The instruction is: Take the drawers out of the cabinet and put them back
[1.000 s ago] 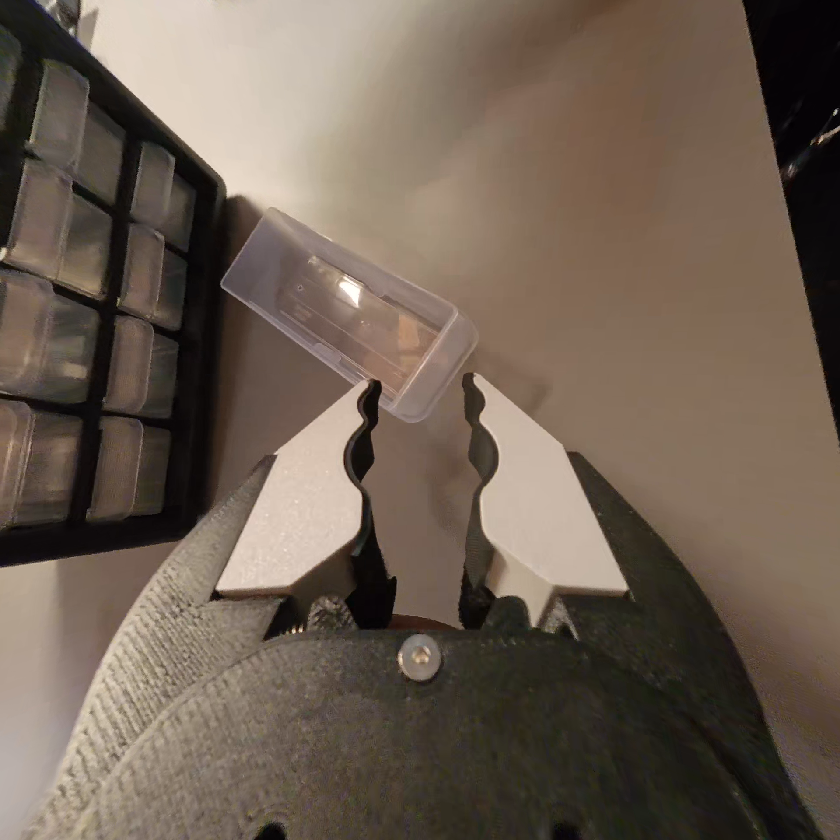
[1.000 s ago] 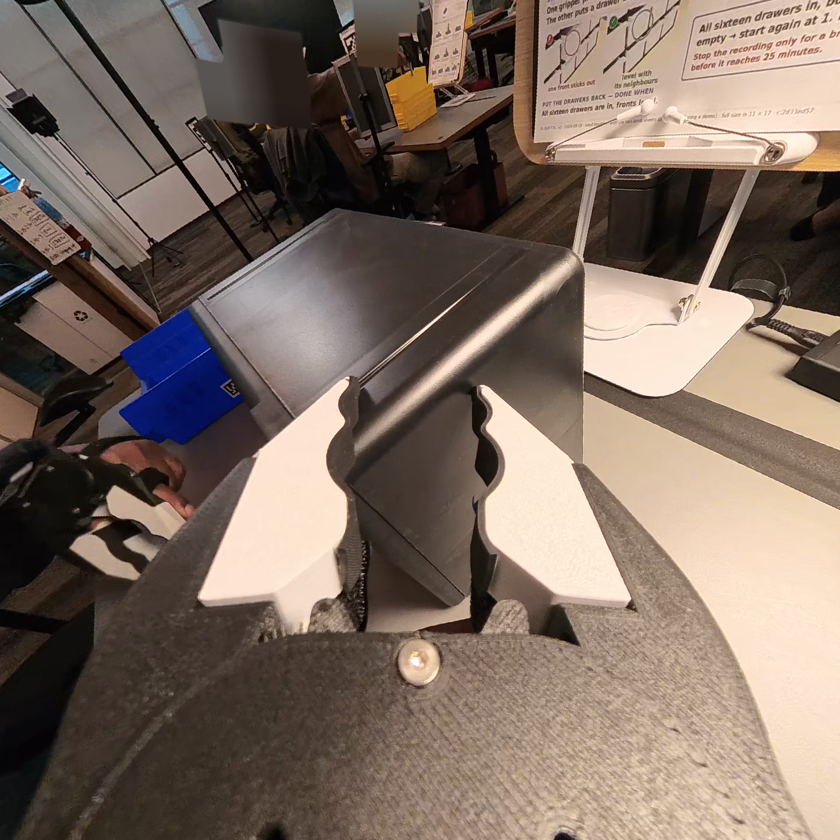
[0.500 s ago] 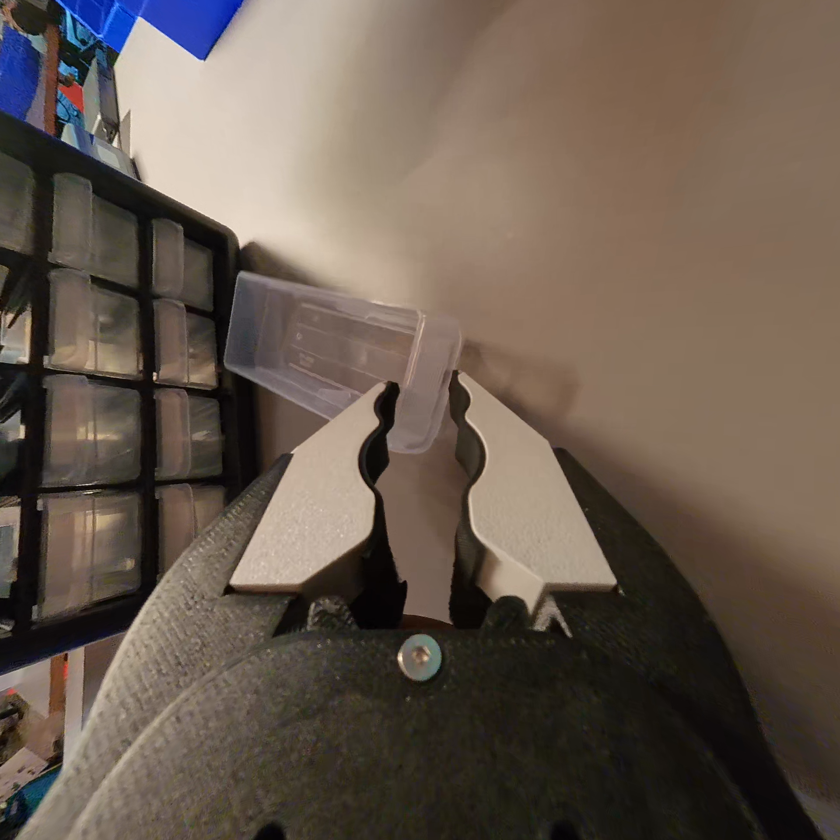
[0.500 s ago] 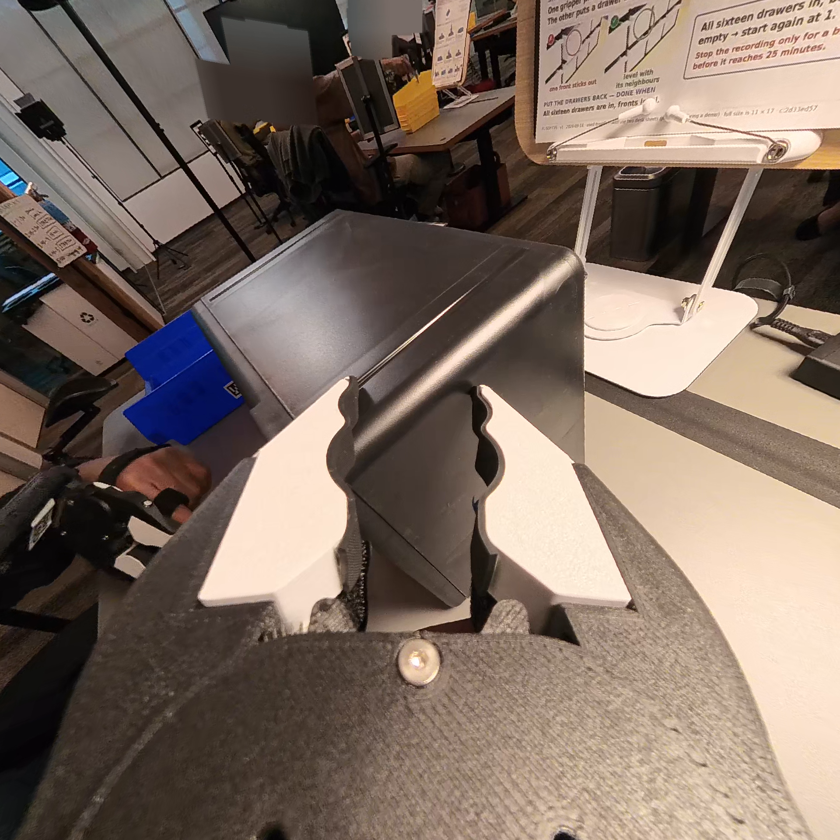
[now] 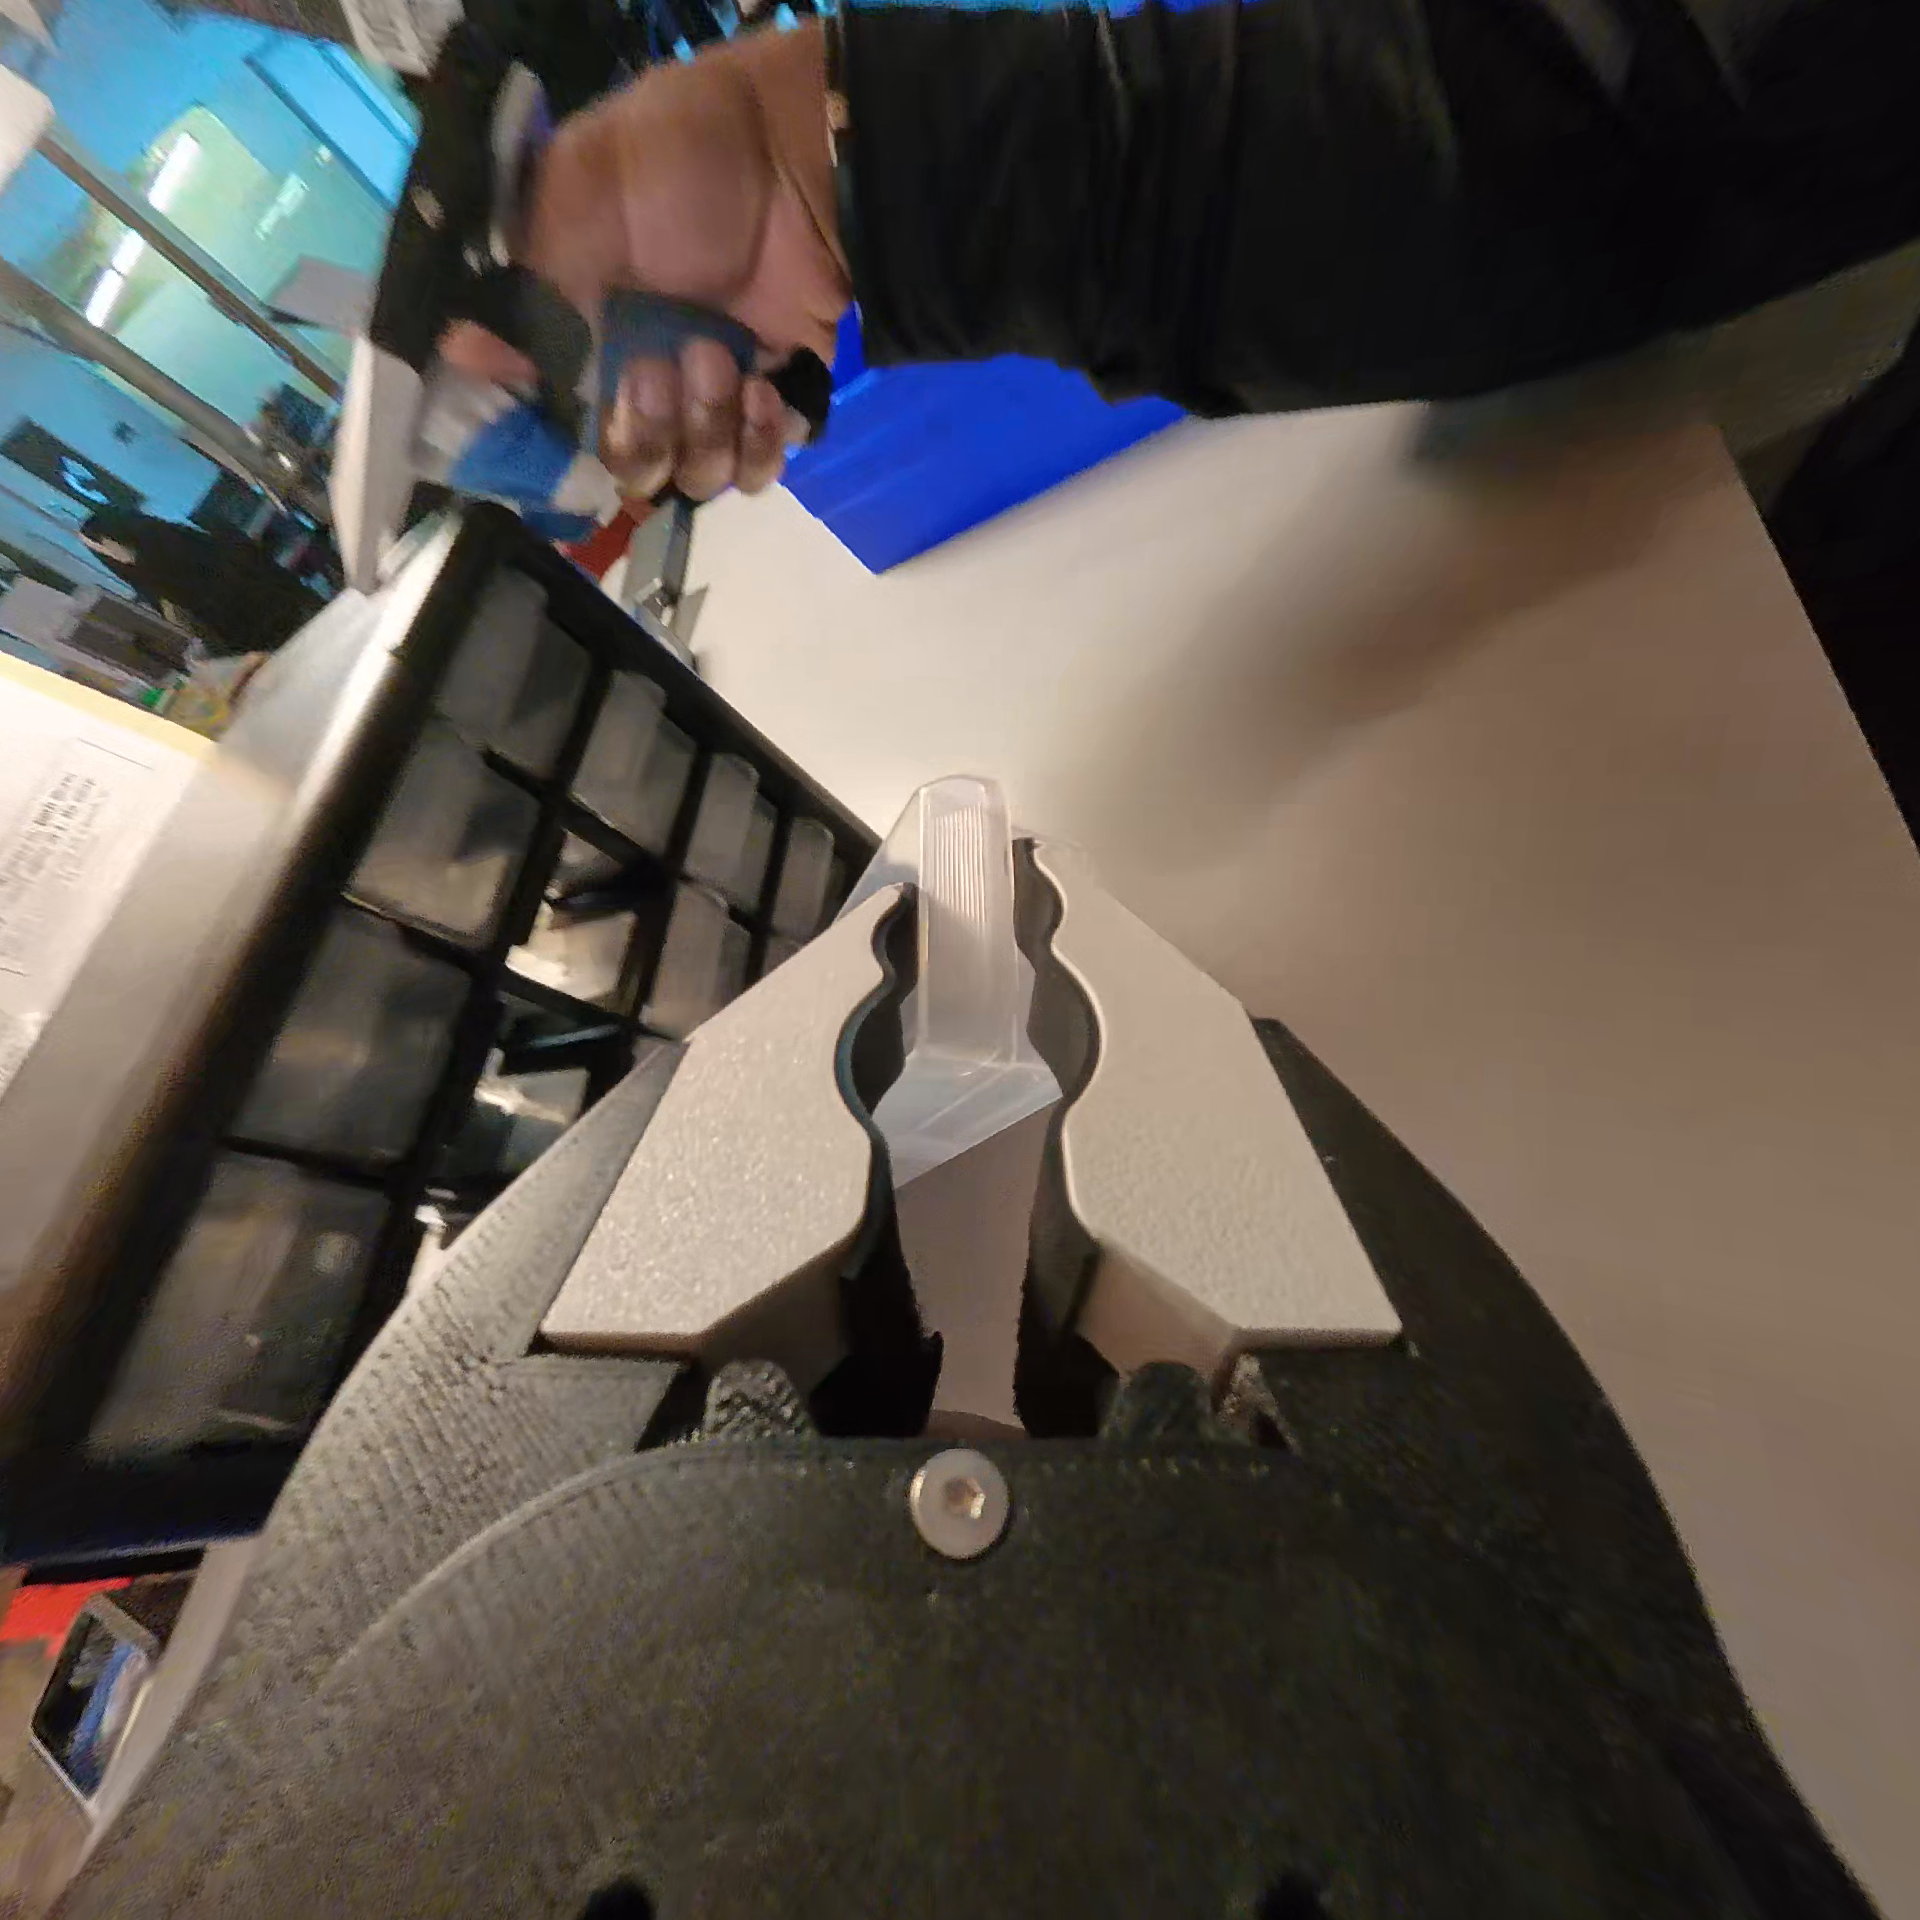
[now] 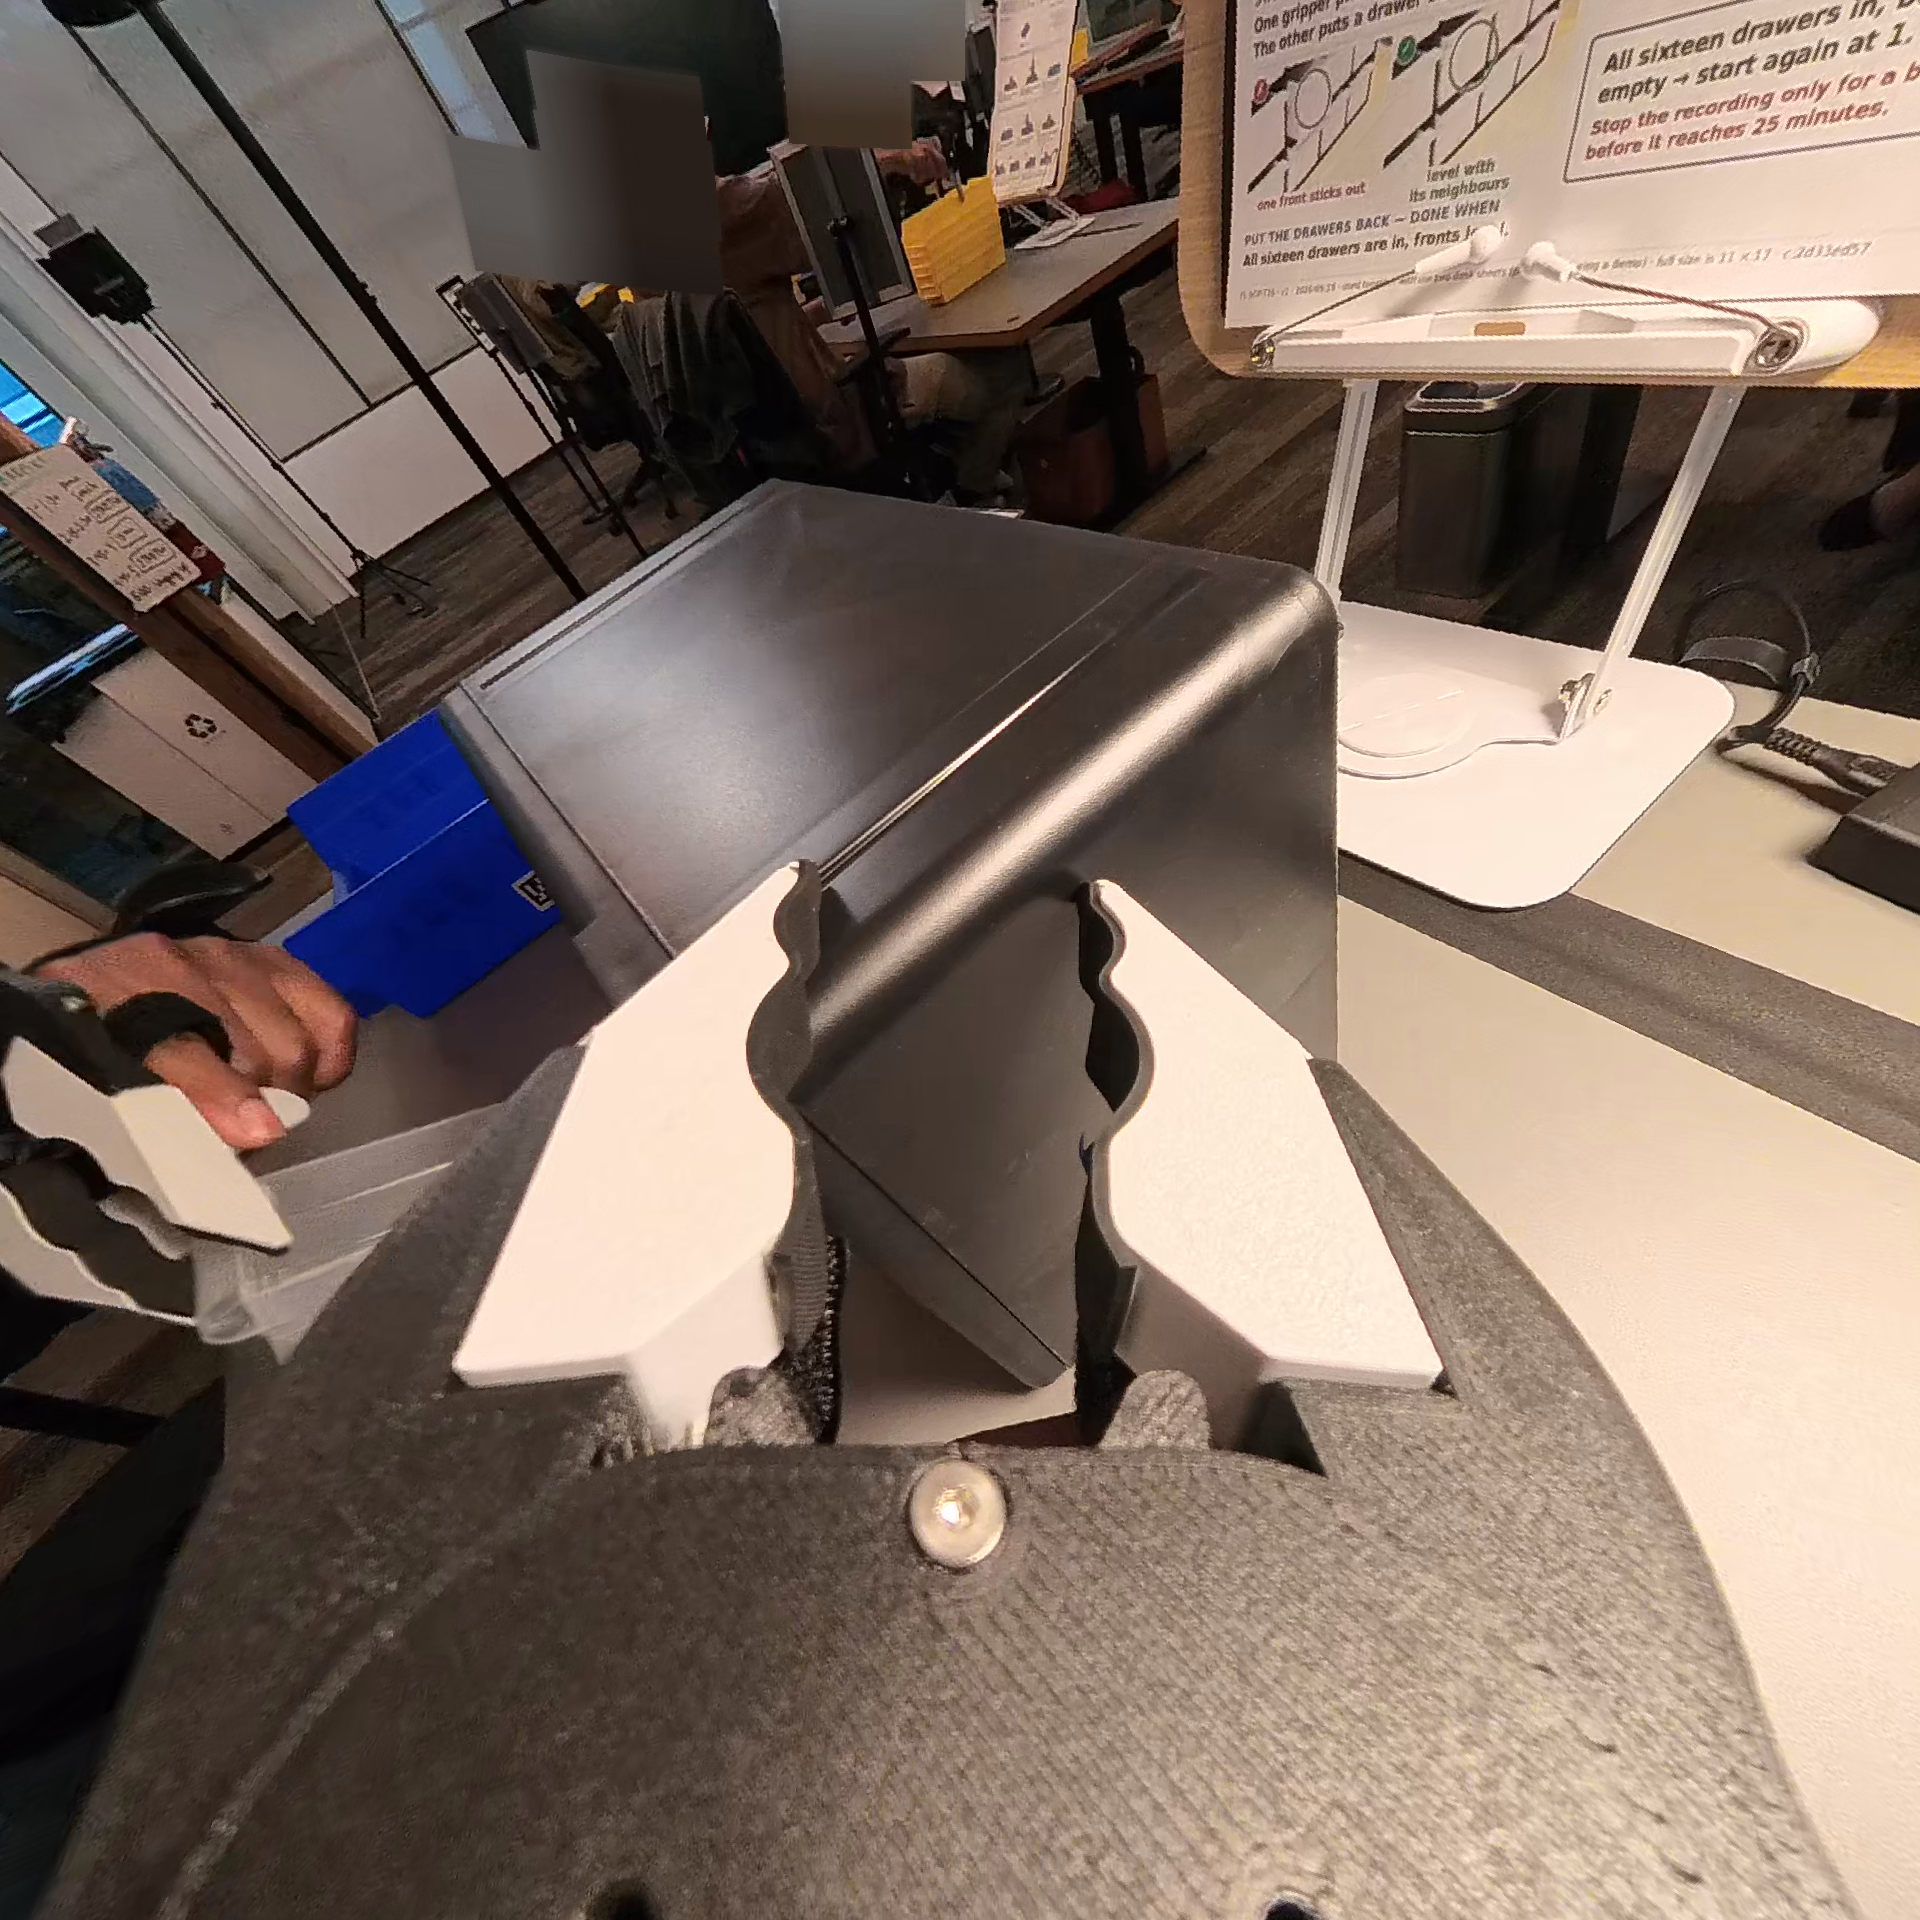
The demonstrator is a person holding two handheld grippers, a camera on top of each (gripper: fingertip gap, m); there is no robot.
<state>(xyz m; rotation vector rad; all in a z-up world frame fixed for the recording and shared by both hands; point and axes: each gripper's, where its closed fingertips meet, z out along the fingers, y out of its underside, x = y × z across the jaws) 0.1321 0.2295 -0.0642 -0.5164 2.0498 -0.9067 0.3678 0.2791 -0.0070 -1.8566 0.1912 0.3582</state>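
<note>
My left gripper (image 5: 961, 883) is shut on the end of a clear plastic drawer (image 5: 961, 997). It holds the drawer off the beige table, just right of the black cabinet (image 5: 125, 1496). The cabinet's grid front holds several clear drawers. The right wrist view shows the same gripper (image 6: 229, 1268) at the lower left with the drawer (image 6: 353, 1195) in it. My right gripper (image 6: 945, 894) is open. Its fingers stand astride a rear corner of the cabinet (image 6: 831, 675).
A blue bin (image 6: 405, 904) stands behind the cabinet. A white stand (image 6: 1507, 758) with an instruction sheet is at the back right, and a black device with a cable (image 6: 1870, 842) lies at the right edge. A person's hand (image 5: 665, 270) holds the other gripper above the cabinet.
My left pads closed on the end of the drawer lying on the table, then lifted and turned it toward the cabinet front. My right gripper has stayed on the cabinet corner.
</note>
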